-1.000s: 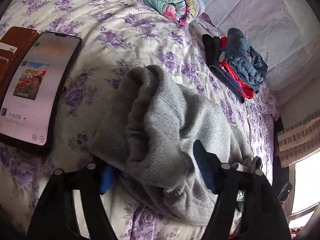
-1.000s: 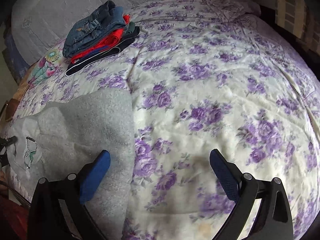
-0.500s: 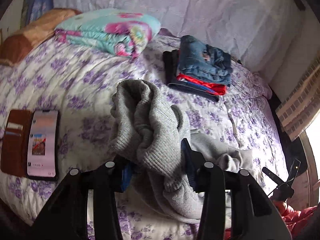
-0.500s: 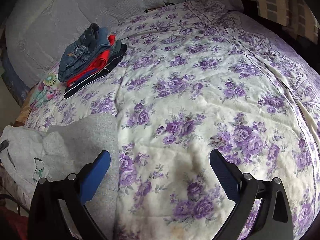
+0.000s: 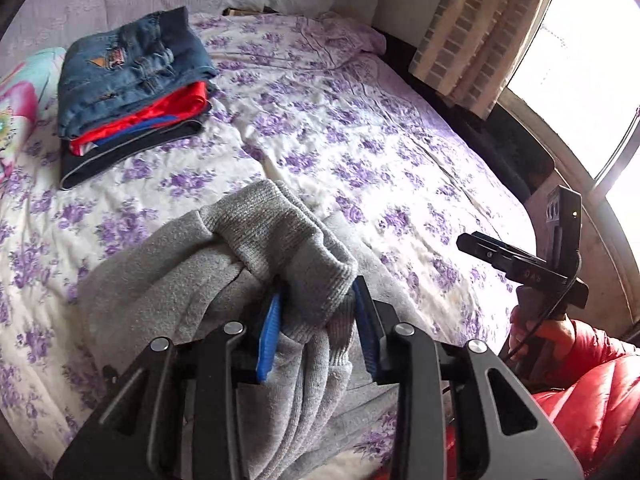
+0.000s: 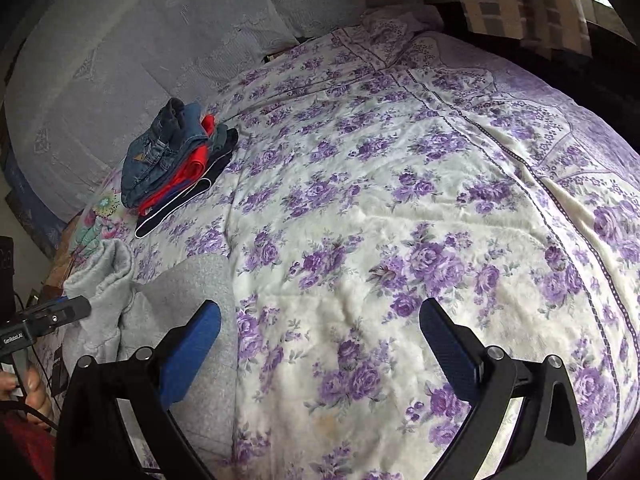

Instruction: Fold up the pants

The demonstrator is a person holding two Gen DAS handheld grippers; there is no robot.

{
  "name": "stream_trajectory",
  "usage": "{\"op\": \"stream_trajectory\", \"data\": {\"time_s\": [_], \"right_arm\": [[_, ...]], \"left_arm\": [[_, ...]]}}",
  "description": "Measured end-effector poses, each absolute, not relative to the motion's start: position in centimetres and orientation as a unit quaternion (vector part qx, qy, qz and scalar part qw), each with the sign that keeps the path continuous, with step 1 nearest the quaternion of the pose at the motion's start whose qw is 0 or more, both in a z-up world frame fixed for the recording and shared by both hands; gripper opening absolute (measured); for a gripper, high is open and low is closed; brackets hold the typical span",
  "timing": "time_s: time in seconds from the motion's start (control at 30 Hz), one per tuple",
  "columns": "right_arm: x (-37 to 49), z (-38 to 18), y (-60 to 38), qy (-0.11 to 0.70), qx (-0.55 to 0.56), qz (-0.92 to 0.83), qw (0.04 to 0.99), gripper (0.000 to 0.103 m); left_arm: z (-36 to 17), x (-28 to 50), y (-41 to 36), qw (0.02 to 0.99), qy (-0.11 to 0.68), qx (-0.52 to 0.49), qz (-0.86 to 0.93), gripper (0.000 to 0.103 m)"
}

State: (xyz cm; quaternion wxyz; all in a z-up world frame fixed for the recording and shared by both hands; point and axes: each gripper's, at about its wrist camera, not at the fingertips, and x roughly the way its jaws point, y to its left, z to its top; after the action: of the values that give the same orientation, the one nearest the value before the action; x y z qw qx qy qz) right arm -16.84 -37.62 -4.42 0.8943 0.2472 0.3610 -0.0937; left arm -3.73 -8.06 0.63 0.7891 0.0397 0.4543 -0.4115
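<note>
The grey pants [image 5: 160,280] lie bunched on the floral bedspread [image 5: 360,140]. My left gripper [image 5: 316,292] has their ribbed cuff [image 5: 288,232] between its blue pads. Its jaws are closing and both pads press on the knit, which hangs over the fingers in a lifted fold. In the right wrist view the pants [image 6: 192,280] spread flat at the lower left. My right gripper [image 6: 320,308] stands open just above the bedspread [image 6: 400,200], nothing between its fingers. Its left finger [image 6: 192,344] hovers over the pants' edge.
A stack of folded clothes [image 5: 132,80], jeans on top of red and dark pieces, sits toward the headboard, and shows in the right view [image 6: 172,160] too. A folded floral quilt [image 5: 16,100] lies at the left. A hand and red sleeve [image 5: 560,344] hold the other gripper near the curtained window [image 5: 480,20].
The left gripper's jaws narrowed onto the cuff while it swung right, rose and rolled; the phone and wallet left its view. The right gripper drifted slightly and stayed open.
</note>
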Motion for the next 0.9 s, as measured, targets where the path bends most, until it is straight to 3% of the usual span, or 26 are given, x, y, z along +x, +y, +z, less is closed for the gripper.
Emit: {"op": "stream_trajectory", "data": {"time_s": [0.17, 0.27, 0.3, 0.33, 0.4, 0.53, 0.73, 0.77, 0.8, 0.83, 0.9], "right_arm": [[-17.2, -4.8, -38.2, 0.356, 0.333, -0.057, 0.871, 0.100], [-14.3, -4.9, -36.3, 0.370, 0.403, 0.054, 0.835, 0.100], [-13.0, -4.5, -35.2, 0.375, 0.409, 0.085, 0.828, 0.100], [-11.7, -4.1, -34.1, 0.380, 0.407, 0.113, 0.823, 0.100], [-8.9, -3.2, -31.7, 0.392, 0.394, 0.161, 0.816, 0.100], [-4.5, -2.6, -27.8, 0.428, 0.376, 0.213, 0.794, 0.100], [-0.8, -4.1, -25.0, 0.477, 0.413, 0.221, 0.744, 0.100], [-0.6, -4.6, -24.4, 0.485, 0.411, 0.224, 0.739, 0.095], [-0.5, -4.9, -23.8, 0.484, 0.407, 0.230, 0.740, 0.084], [-0.6, -4.8, -23.1, 0.484, 0.390, 0.237, 0.747, 0.050], [-1.2, -3.1, -22.1, 0.472, 0.324, 0.229, 0.787, 0.042]], "left_arm": [[1.3, -3.4, -8.0, 0.786, 0.453, 0.029, -0.420, 0.028], [0.8, -4.0, -8.2, 0.780, 0.462, 0.042, -0.421, 0.033], [1.0, -4.2, -8.3, 0.779, 0.458, 0.051, -0.425, 0.046], [1.1, -4.3, -8.7, 0.776, 0.455, 0.059, -0.433, 0.067], [1.5, -5.4, -8.8, 0.769, 0.448, 0.080, -0.449, 0.082], [2.3, -5.7, -6.1, 0.785, 0.436, 0.084, -0.433, 0.084], [0.0, -2.4, 3.2, 0.815, 0.492, -0.038, -0.303, 0.086], [-0.6, -2.0, 4.6, 0.814, 0.503, -0.061, -0.283, 0.086], [-1.2, -1.8, 5.8, 0.812, 0.512, -0.083, -0.268, 0.086], [-1.7, -1.8, 6.6, 0.810, 0.517, -0.099, -0.258, 0.086], [-2.1, -1.6, 7.7, 0.807, 0.523, -0.121, -0.246, 0.086]]}}
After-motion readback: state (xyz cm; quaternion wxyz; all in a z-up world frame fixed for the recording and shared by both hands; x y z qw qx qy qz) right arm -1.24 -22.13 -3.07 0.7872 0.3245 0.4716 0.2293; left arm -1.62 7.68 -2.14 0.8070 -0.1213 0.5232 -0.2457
